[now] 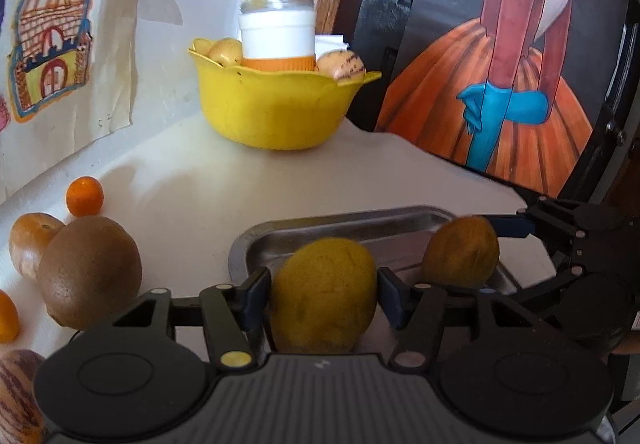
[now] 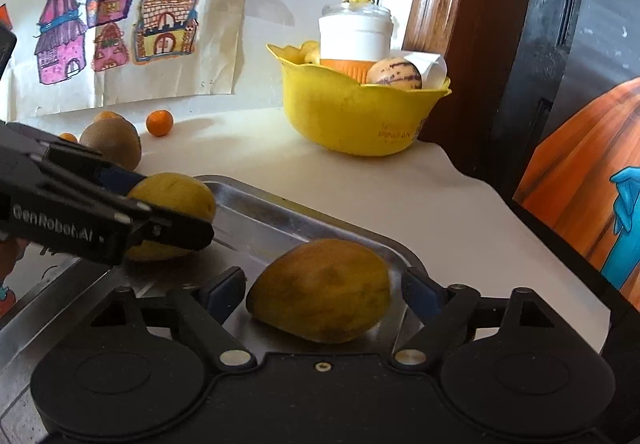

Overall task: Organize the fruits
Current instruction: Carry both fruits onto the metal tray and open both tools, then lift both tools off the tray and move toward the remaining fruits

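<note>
My left gripper (image 1: 323,294) is shut on a yellow mango (image 1: 324,294) and holds it over the left end of a steel tray (image 1: 360,219); it also shows in the right wrist view (image 2: 172,215). My right gripper (image 2: 324,292) stands open around a darker yellow-brown mango (image 2: 320,290) that lies in the tray (image 2: 256,219), with gaps on both sides. That mango shows in the left wrist view (image 1: 462,252) too. A brown kiwi (image 1: 90,278), a small orange (image 1: 85,196) and other fruits lie on the white table at left.
A yellow bowl (image 1: 276,107) at the back holds a white jar (image 1: 277,33) and striped fruits. Drawings hang on the wall at left. A framed painting (image 1: 516,83) leans at right. The table edge runs close to the tray's right side.
</note>
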The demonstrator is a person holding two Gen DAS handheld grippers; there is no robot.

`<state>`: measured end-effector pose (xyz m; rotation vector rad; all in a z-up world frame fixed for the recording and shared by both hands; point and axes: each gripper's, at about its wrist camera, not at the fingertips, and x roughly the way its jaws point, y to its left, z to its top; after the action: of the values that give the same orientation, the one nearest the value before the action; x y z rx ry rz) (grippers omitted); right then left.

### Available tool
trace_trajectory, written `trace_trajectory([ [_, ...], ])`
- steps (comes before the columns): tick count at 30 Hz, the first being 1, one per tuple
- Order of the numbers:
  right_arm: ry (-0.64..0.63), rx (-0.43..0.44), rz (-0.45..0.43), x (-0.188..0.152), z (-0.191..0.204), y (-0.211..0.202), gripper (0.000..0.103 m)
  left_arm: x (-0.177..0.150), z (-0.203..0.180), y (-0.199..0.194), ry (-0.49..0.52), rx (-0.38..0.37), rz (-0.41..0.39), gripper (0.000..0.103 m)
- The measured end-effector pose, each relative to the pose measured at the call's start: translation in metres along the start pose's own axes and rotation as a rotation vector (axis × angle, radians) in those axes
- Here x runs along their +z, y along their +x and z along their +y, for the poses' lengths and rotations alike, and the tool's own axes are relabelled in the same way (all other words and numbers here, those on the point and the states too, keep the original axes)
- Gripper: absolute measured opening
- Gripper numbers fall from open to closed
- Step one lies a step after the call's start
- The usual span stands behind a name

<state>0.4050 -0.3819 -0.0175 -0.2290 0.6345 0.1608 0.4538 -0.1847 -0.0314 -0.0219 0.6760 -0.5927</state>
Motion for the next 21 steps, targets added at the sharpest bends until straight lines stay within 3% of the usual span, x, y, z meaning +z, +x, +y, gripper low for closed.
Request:
trace_trajectory([
  [2, 0.001, -0.003, 0.0, -0.002, 0.001, -0.004, 0.089, 0.0, 0.001, -0.004, -0.013, 0.004, -0.009, 0.075],
  [6, 0.014, -0.005, -0.023, -0.006, 0.003, -0.021, 0.095, -0.002, 0.003, -0.02, -0.051, 0.025, -0.023, 0.08],
  [13, 0.066, -0.003, -0.091, -0.012, 0.013, -0.081, 0.102, -0.015, -0.006, -0.085, -0.08, 0.107, -0.126, 0.102],
  [21, 0.108, 0.028, -0.11, -0.02, 0.041, -0.179, 0.102, -0.046, -0.035, -0.192, -0.033, 0.17, -0.191, 0.102],
])
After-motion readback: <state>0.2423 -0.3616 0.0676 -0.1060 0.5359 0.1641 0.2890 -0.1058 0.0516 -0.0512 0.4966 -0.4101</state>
